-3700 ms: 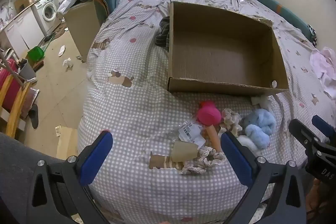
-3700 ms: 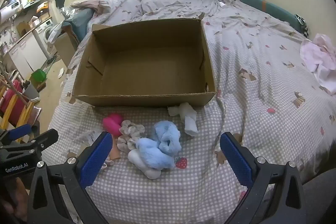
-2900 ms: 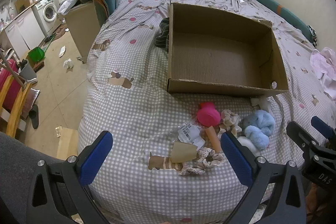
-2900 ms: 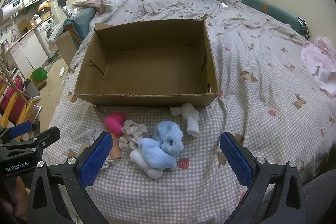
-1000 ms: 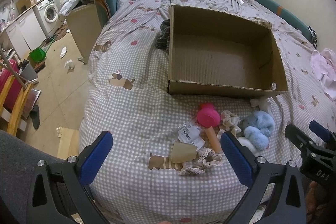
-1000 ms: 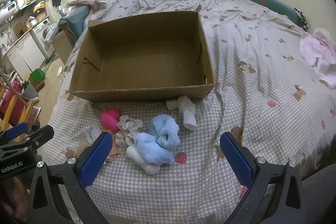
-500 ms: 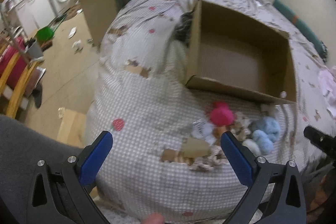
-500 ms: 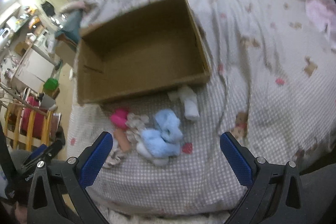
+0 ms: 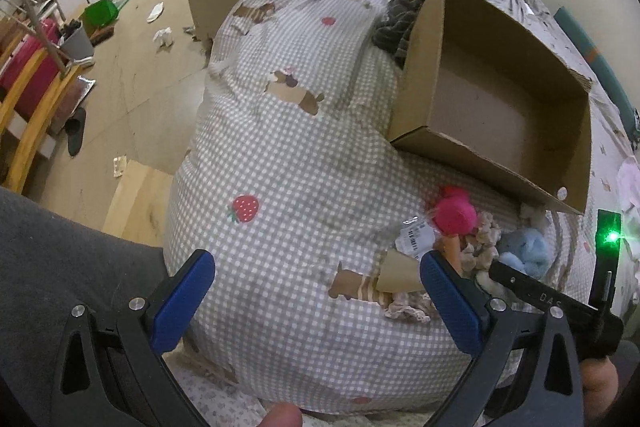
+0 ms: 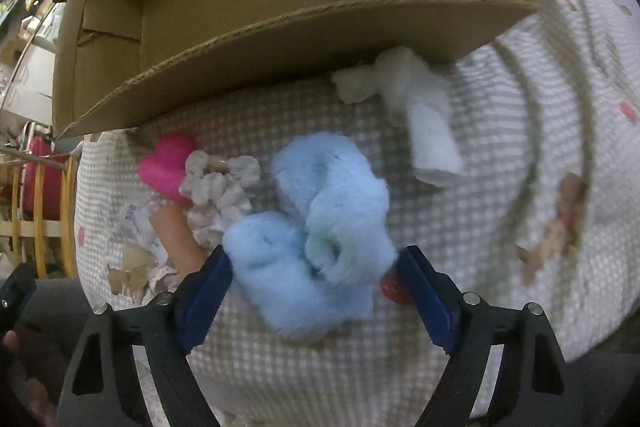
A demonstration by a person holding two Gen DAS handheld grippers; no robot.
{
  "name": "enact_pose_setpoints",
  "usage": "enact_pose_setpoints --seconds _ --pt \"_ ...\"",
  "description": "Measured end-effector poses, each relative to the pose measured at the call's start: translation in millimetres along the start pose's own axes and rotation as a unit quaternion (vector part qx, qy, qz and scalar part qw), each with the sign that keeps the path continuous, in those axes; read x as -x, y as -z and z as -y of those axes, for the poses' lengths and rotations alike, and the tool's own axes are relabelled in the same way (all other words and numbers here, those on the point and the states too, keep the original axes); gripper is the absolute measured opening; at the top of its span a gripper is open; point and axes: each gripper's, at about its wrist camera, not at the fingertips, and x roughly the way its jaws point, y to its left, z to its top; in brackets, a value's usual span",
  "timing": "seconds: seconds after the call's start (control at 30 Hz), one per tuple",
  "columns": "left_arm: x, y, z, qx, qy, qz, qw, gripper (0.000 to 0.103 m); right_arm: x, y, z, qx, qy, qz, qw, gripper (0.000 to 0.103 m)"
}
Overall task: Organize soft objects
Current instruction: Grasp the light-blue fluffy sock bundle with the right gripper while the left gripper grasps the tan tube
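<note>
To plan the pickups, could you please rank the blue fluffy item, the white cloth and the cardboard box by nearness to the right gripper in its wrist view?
1. blue fluffy item, between the open right gripper's fingers.
2. white cloth, beyond, to the right.
3. cardboard box, farthest, at the top.

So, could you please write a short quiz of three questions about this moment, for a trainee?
1. True or false: the cardboard box already holds soft items.
2. Which item lies between the fingers of the right gripper?
A. pink heart plush
B. fluffy blue item
C. white sock
3. Fill in: the left gripper is ____ and holds nothing.

Key: 1 false, the box is empty; 2 B; 3 open.
</note>
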Motion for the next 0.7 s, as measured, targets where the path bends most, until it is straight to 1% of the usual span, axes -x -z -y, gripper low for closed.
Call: enact_pose_setpoints --seconds 0.03,0.07,0.1,0.13,0.17,0.2,0.23,0.3,0.33,0.5,0.57,0.6,0.63,0.7 --pt "-2 -1 -1 0.001 -0.001 -0.002 1.0 0.102 -2 0 -1 0.003 0.0 0.002 1.0 0.077" --pt "-3 -2 -1 0.002 0.0 -0.004 1.0 0.102 -3 0 -3 0.007 -0.004 0.002 1.0 0.07" --pt "-4 -2 -1 0.004 0.002 -0.006 1.0 0.102 -3 1 -4 0.01 -0.016 0.003 1.0 0.052" --pt "-6 -3 -1 0.005 0.002 -0.008 1.0 0.102 -1 1 -4 0.012 -0.027 0.004 1.0 0.043" --pt "-6 -4 0 0.004 0.003 -0.009 0.9999 0.102 2 3 -4 0.013 -0.03 0.007 0.999 0.04" --pt "-6 -4 0 0.002 0.004 -0.009 0.9999 0.102 5 4 -4 0.016 -0.028 0.013 0.999 0.034" --pt "-6 -5 1 0.0 0.004 -0.012 0.9999 0.102 10 5 -4 0.02 -0.027 0.017 0.999 0.031" --pt "-7 -6 2 -0.001 0.008 -0.017 0.9998 0.101 20 9 -4 0.019 -0.035 0.021 0.999 0.03" --pt "-9 -7 2 -0.003 0.004 -0.023 0.9997 0.1 26 10 -2 0.017 -0.041 0.022 0.999 0.029" --pt "-18 -12 9 -0.007 0.012 -0.055 0.9984 0.084 70 24 2 0.031 -0.073 0.056 0.995 0.029" --pt "-25 -16 18 -0.021 0.013 -0.066 0.9975 0.082 85 29 3 0.035 -0.08 0.079 0.993 0.029" --pt "-30 -17 24 -0.03 0.016 -0.08 0.9962 0.078 90 31 5 0.035 -0.088 0.089 0.992 0.029" --pt "-37 -18 31 -0.034 0.026 -0.098 0.9942 0.075 92 32 8 0.034 -0.096 0.097 0.99 0.029" --pt "-50 -16 41 -0.039 0.039 -0.132 0.9897 0.066 91 32 20 0.029 -0.102 0.104 0.989 0.029"
